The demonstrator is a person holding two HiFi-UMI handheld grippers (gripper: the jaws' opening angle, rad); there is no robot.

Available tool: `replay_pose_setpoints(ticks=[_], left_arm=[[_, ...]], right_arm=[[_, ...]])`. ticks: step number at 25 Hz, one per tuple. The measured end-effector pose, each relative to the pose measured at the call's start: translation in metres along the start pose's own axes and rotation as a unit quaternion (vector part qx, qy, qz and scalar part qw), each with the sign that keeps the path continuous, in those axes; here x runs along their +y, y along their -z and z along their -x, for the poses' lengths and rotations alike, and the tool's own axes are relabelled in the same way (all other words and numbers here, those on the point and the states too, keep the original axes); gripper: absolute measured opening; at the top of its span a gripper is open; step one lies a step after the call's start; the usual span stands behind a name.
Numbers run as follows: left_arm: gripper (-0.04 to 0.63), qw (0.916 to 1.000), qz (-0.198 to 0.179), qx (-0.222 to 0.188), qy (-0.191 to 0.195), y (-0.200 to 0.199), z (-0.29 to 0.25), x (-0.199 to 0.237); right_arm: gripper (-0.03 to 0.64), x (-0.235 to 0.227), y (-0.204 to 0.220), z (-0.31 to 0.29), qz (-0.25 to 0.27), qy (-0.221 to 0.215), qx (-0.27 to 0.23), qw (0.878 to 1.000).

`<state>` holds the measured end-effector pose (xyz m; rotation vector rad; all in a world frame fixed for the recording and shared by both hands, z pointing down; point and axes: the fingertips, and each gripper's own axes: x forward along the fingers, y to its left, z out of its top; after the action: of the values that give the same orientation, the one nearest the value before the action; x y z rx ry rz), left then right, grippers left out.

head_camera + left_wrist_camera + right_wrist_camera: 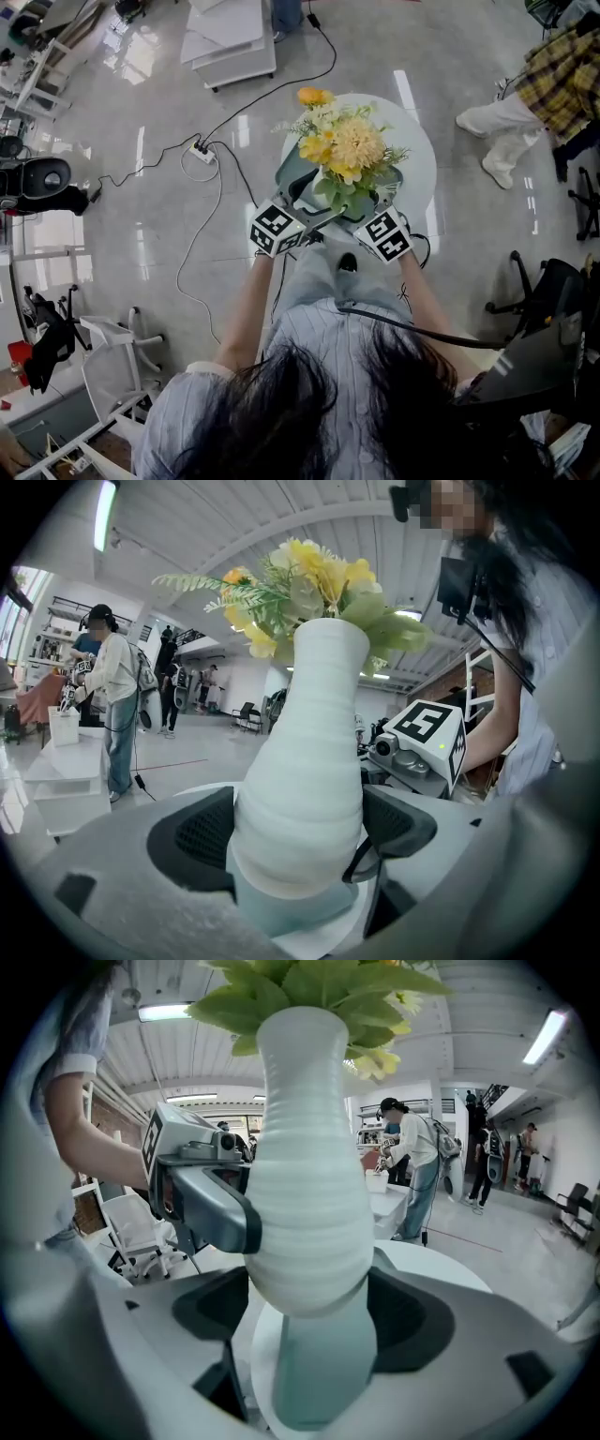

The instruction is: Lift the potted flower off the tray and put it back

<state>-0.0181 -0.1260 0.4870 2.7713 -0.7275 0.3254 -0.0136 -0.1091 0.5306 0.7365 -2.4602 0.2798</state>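
- The vase (307,714), white and ribbed with a pale green foot, stands upright between both grippers, over the round white surface (419,164).
- Yellow flowers (342,145) and green leaves fill its mouth and, in the head view, hide most of the vase.
- The left gripper (295,836) has its jaws closed on the vase's lower bulge, with a dark pad pressed to either side.
- The right gripper (314,1312) comes from the opposite side. Its jaws pinch the same bulge, with the ribbed wall against both pads.
- In the right gripper view, one left jaw lies against the vase's side, level with the belly.
- The foot is over a white tray (257,1358), near its middle. Whether it touches the tray or hangs just clear cannot be told.
- In the head view both marker cubes sit side by side at the near edge of the surface, just below the flowers.
- A power strip (202,152) with cables lies on the glossy floor, to the left of the surface.
- People (417,1171) stand in the room behind, well apart from the surface.
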Motion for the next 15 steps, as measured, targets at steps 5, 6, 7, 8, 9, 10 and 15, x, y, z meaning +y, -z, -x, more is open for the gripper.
replay_pose_setpoints(ticks=[5,6,7,8,9,10,15], left_arm=[[0.420,0.9999,0.005,-0.004,-0.011,0.003,0.005,-0.019],[0.420,0.9999,0.006,-0.005,-0.013,0.004,0.007,-0.023],[0.419,0.9998,0.007,-0.006,-0.015,0.006,0.008,-0.026],[0.420,0.9998,0.008,-0.007,-0.017,0.007,0.009,-0.029],[0.420,0.9998,0.008,-0.008,-0.019,0.008,0.010,-0.032],[0.420,0.9997,0.009,-0.008,-0.020,0.008,0.011,-0.034],[0.420,0.9995,0.011,-0.008,-0.028,0.012,0.014,-0.040]], right_arm=[[0.380,0.012,0.009,0.013,0.014,-0.008,0.005,1.000],[0.381,0.015,0.011,0.015,0.016,-0.010,0.005,1.000],[0.380,0.018,0.012,0.017,0.017,-0.011,0.004,1.000],[0.380,0.020,0.013,0.019,0.018,-0.012,0.003,1.000],[0.380,0.022,0.014,0.020,0.019,-0.012,0.002,1.000],[0.380,0.024,0.014,0.022,0.019,-0.014,0.002,1.000],[0.380,0.031,0.020,0.025,0.016,-0.025,0.006,1.000]])
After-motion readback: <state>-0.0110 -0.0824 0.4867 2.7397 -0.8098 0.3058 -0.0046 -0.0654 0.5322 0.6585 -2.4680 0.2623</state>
